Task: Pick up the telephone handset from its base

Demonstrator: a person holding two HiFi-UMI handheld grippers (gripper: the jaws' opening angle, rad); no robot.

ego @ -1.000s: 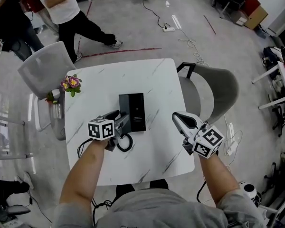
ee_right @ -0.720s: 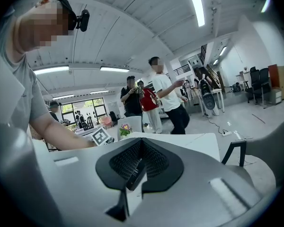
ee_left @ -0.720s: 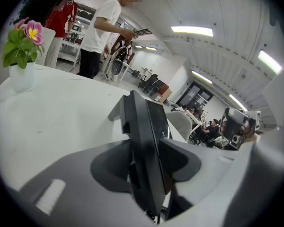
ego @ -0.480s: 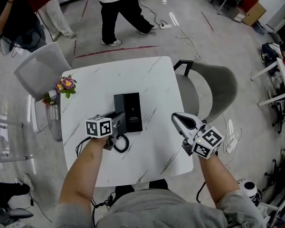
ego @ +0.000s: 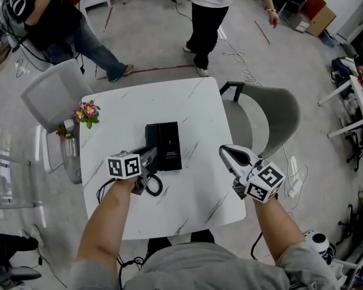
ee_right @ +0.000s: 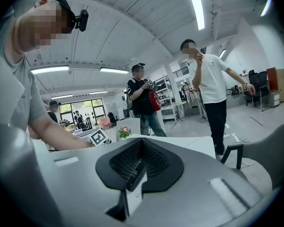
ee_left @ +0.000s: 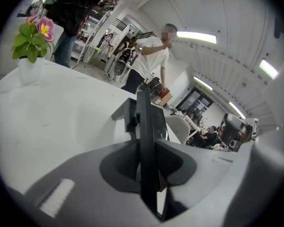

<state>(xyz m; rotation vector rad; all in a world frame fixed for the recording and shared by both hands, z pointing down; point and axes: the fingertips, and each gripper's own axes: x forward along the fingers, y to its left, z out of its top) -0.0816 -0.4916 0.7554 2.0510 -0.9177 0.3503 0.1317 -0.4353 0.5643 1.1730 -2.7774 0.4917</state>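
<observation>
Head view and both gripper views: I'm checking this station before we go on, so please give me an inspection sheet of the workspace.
Surface: white marbled table, no spills seen.
Job's things: black telephone base mid-table; telephone handset along its left side, not yet lifted.
Clutter: small flower pot at the table's left edge.
Grippers: left gripper has just been closing, fingers on the handset; right gripper fingers together, nothing between, near the table's right edge.
Cables: coiled cord on the table by the left gripper; floor cables beyond the table.
Surroundings: two grey chairs at the table; two people standing beyond.
</observation>
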